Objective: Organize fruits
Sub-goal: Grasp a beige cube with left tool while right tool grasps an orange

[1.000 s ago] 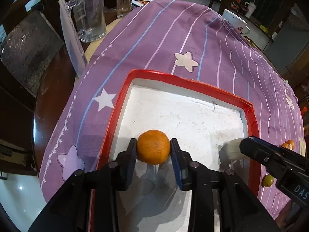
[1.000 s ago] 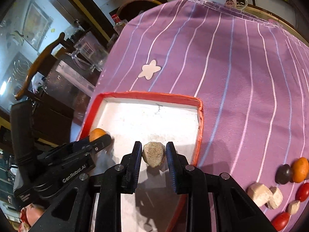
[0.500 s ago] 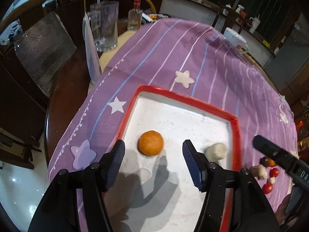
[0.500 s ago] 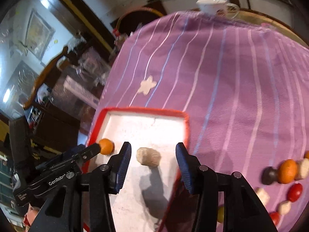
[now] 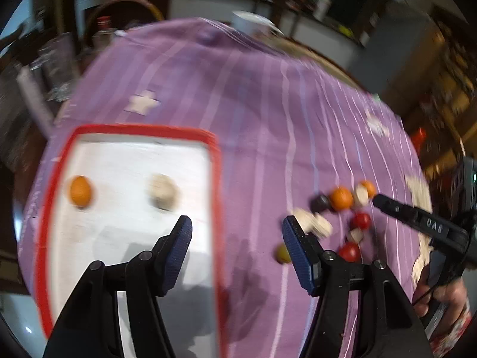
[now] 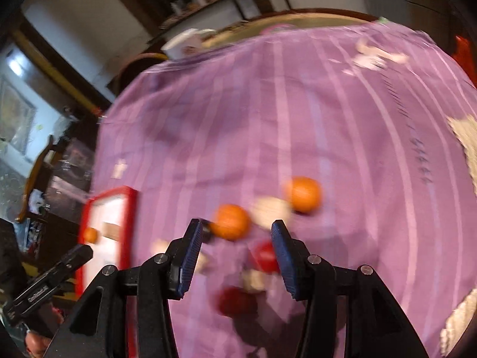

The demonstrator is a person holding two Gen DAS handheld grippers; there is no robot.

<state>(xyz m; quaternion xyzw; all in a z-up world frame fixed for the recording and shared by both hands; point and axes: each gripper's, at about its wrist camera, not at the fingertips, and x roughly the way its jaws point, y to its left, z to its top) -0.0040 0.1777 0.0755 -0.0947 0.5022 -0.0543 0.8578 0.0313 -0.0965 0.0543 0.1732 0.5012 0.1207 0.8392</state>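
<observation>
Your right tongs point(image 6: 235, 238) hung wide open and empty directly over the loose fruit pile point(image 6: 262, 223) on the desk, nearest orange point(image 6: 231, 221) just ahead, while your left tongs point(image 5: 237, 235), likewise open and empty, straddled the tray's point(image 5: 217, 179) right rim, farther off.

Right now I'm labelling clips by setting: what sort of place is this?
Probably a home dining room: a round table under a purple striped tablecloth, a white mug at its far edge, a wooden chair beside it, cluttered counters behind.
</observation>
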